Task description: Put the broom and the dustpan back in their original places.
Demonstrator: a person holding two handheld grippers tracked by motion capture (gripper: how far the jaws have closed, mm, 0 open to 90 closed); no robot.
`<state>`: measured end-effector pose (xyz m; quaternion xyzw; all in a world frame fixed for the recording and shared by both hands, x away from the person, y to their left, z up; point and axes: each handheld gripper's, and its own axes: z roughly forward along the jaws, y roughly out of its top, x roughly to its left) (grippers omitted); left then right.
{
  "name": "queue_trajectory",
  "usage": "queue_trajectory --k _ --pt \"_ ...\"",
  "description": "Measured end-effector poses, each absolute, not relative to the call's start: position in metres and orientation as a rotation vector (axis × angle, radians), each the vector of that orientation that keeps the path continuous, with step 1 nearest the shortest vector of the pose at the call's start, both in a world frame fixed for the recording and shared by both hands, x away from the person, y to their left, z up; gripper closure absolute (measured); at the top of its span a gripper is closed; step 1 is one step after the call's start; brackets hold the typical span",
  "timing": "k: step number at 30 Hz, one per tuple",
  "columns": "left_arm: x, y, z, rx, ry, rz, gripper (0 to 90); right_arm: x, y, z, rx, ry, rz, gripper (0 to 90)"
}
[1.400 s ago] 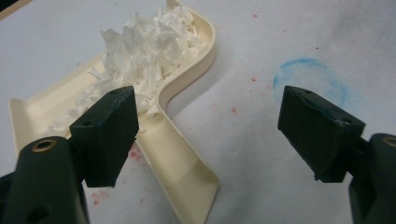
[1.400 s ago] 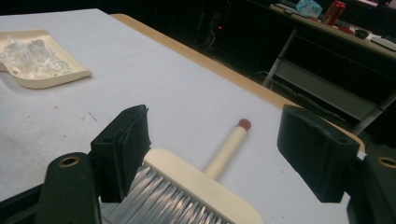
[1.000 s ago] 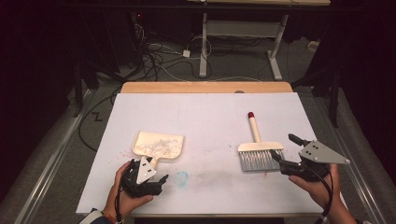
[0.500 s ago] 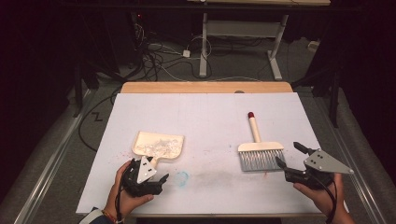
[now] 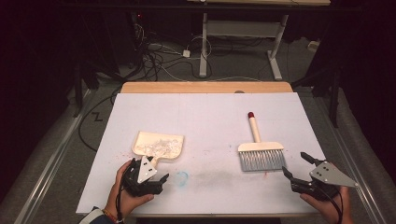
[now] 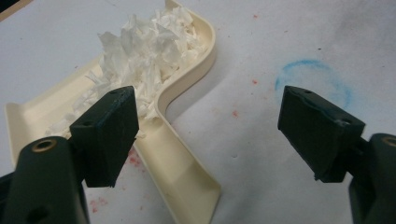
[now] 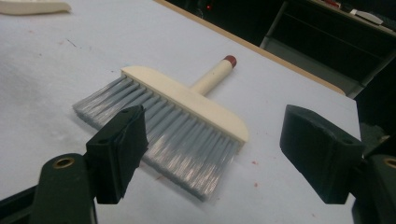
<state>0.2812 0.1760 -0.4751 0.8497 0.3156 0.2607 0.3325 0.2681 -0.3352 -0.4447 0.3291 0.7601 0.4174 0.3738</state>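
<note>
Cream dustpan [image 5: 158, 144] heaped with shredded paper [image 6: 140, 51] lies on the white table [image 5: 205, 112] before the left gripper [image 5: 148, 177], jaws apart; light, rigid, best gripped by its handle. Right gripper [image 5: 299, 170], jaws apart, faces the hand brush [image 7: 182, 116]

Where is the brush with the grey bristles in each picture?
High view: the cream hand brush with grey bristles and a red-tipped handle lies right of centre, bristles toward the right claw.
Left gripper view: it is not in this picture.
Right gripper view: it lies in the middle, just beyond the open claw.
Shared landmark: the cream plastic dustpan, at the top left corner of the right gripper view.
</note>
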Motion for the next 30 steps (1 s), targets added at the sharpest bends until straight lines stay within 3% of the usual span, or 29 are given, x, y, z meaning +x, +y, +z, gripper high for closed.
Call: queue_trajectory --k 8,30 --pt "0.279 0.175 -0.475 2.219 0.837 0.674 19.8 0.261 -0.342 -0.459 0.871 1.976 1.053 22.6" --pt "0.277 0.172 -0.476 2.241 0.799 0.678 19.8 0.255 -0.340 -0.453 0.838 1.956 1.030 22.3"
